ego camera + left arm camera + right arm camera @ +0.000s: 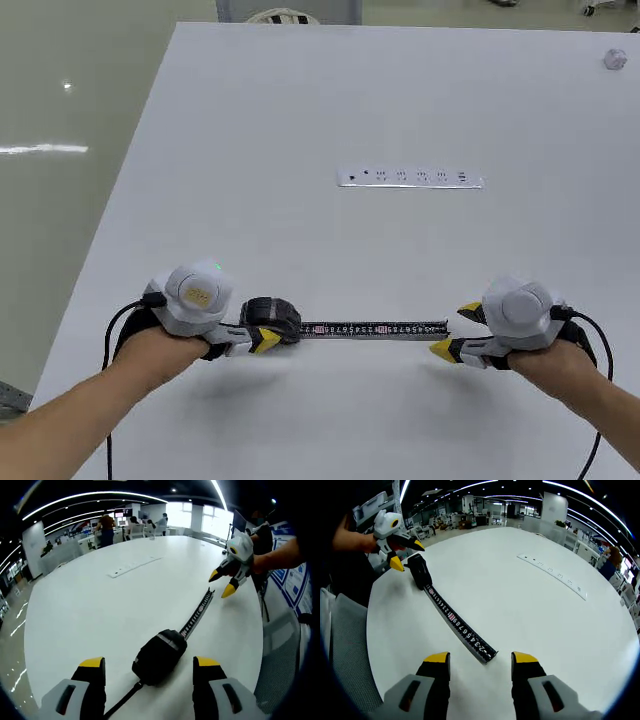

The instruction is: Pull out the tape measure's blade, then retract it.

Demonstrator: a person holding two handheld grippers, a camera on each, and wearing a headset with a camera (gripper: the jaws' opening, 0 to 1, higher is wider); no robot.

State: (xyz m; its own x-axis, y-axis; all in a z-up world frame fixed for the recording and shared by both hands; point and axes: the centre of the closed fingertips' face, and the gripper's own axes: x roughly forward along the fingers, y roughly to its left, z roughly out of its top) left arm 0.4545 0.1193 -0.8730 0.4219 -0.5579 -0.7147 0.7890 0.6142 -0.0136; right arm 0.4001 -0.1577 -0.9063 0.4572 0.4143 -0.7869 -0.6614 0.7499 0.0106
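A black tape measure case point(272, 315) lies on the white table point(330, 120) near its front edge. Its blade point(375, 328) is drawn out flat to the right. My left gripper point(266, 336) is open, and the case point(160, 655) sits between its yellow-tipped fingers point(92, 664) with a gap on each side. My right gripper point(457, 330) is open too, its tips just beyond the blade's free end point(487, 655), which lies ahead of the gap between them. The right gripper point(225, 582) shows in the left gripper view, and the left gripper point(402, 552) in the right gripper view.
A white power strip point(410, 178) lies flat mid-table. A small crumpled grey object point(615, 58) sits at the far right corner. A chair point(283, 15) stands past the far edge. People point(106, 527) and desks fill the room behind.
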